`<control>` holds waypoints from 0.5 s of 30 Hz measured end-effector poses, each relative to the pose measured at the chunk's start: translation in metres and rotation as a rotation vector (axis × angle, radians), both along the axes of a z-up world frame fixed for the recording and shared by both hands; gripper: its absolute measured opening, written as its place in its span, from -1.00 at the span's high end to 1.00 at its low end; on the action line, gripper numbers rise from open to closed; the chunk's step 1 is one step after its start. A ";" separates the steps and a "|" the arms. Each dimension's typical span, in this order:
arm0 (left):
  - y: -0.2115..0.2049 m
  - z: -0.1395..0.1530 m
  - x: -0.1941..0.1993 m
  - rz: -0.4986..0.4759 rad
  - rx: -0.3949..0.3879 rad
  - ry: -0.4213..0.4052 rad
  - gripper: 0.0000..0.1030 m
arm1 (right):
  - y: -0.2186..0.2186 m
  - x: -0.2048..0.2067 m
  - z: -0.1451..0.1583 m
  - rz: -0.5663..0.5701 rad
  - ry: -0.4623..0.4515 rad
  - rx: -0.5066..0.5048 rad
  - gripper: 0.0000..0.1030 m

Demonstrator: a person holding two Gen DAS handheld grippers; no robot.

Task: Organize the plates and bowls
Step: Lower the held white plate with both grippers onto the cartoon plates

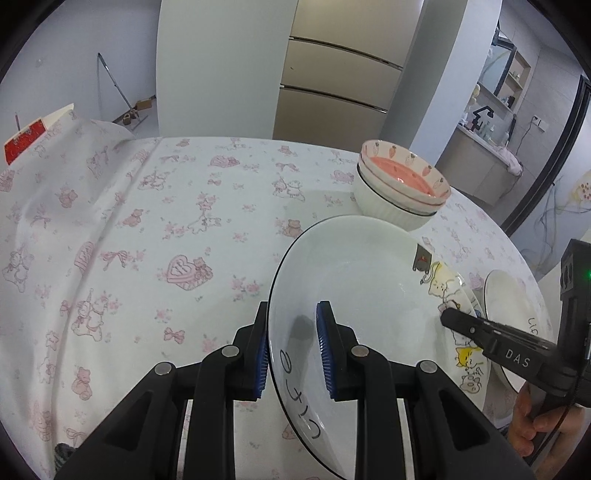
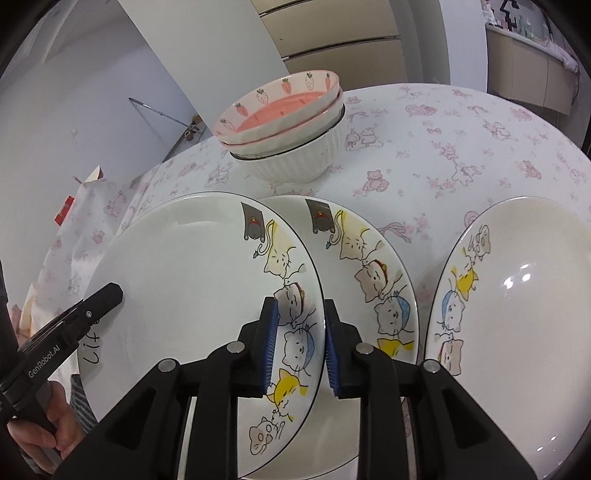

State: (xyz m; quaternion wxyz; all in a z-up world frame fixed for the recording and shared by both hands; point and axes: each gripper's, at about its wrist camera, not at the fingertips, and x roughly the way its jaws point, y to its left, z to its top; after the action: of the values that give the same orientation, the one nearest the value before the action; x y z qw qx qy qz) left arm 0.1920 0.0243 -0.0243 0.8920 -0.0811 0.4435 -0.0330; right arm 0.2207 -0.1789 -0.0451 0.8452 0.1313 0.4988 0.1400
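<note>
Cat plate (image 2: pixel 192 295) pinched at both rims, over the second plate (image 2: pixel 369 266), bowl stack (image 2: pixel 284 122) at 12 o'clock.
Left gripper (image 1: pixel 291 350) clamps its 9 o'clock rim, right gripper (image 2: pixel 299 347) its 3 o'clock rim; glazed, stiff, slippery, breakable, so grip rims only.

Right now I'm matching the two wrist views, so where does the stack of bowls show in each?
Left wrist: the bowl stack sits upper right of centre, behind the held plate.
Right wrist: the bowl stack sits top centre, behind the held plate.
Shared landmark: the beige cabinet stands behind the table in both.
</note>
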 end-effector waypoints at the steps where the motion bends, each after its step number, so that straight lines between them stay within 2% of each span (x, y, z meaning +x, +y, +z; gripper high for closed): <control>1: 0.000 -0.002 0.000 -0.002 -0.002 0.002 0.51 | 0.000 0.000 0.000 -0.002 -0.003 -0.008 0.54; 9: -0.005 -0.006 -0.002 -0.007 0.012 0.007 0.51 | 0.003 -0.002 -0.009 0.006 0.013 -0.040 0.49; 15: -0.011 -0.009 -0.003 -0.022 0.057 -0.011 0.51 | 0.010 -0.005 -0.006 0.018 -0.029 -0.133 0.46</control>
State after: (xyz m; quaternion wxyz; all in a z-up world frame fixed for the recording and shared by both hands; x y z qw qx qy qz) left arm 0.1889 0.0129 -0.0335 0.8960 -0.0508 0.4401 -0.0306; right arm 0.2154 -0.1686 -0.0516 0.8578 0.0681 0.4960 0.1161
